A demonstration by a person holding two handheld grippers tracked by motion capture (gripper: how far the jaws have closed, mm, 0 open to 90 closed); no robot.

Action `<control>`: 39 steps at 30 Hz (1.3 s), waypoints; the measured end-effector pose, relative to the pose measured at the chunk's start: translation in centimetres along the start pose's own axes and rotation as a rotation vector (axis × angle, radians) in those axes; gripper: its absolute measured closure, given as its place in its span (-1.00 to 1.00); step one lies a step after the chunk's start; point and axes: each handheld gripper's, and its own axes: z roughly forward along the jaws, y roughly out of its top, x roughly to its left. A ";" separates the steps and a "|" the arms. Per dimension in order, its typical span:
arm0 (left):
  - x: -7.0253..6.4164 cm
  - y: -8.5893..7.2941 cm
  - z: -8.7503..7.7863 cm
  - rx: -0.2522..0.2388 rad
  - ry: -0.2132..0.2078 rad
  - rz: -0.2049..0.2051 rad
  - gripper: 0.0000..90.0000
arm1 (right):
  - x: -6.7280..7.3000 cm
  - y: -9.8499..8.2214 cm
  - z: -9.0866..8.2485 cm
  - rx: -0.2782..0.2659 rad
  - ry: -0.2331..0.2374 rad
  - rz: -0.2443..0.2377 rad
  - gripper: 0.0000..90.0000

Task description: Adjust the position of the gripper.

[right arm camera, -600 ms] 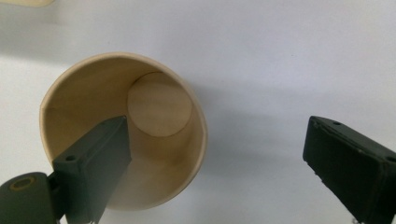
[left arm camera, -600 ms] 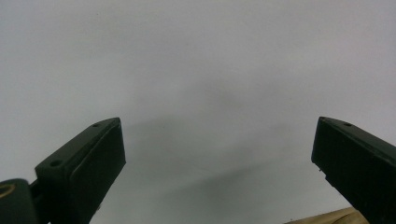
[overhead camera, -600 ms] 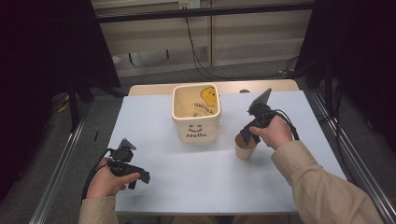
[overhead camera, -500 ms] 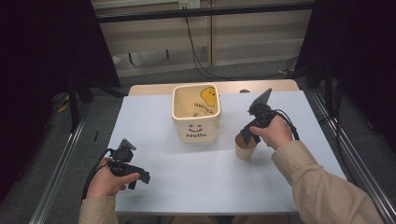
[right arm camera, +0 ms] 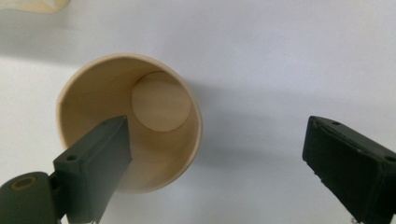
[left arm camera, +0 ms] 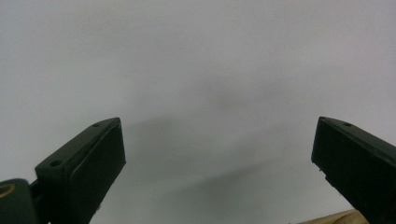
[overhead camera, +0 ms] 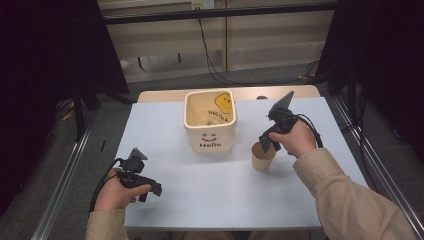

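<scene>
A tan paper cup (overhead camera: 262, 159) stands upright and empty on the white table (overhead camera: 200, 195), right of the cream bucket. My right gripper (overhead camera: 265, 143) points down over the cup and is open. In the right gripper view one jaw hangs over the mouth of the cup (right arm camera: 93, 107) and the other stands far off over bare table, so the right gripper (right arm camera: 217, 123) presses on nothing. My left gripper (overhead camera: 151, 190) rests low at the table's front left, open, with bare table between the jaws of the left gripper (left arm camera: 217, 123).
A cream square bucket (overhead camera: 210, 122) with a smiley face and "Hello" on its front stands at the table's middle back. Metal rails run along both sides of the table. Cables hang behind it.
</scene>
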 end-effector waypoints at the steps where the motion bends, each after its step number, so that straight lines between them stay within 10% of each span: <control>1: -0.1 0.0 0.1 -0.007 -0.001 -0.004 -0.94 | 0.0 0.1 -0.6 0.001 -0.004 -0.002 -0.82; 39: 0.1 0.0 0.0 -0.007 0.000 -0.004 -0.94 | 0.3 1.7 -6.7 -0.005 -0.003 -0.021 -0.84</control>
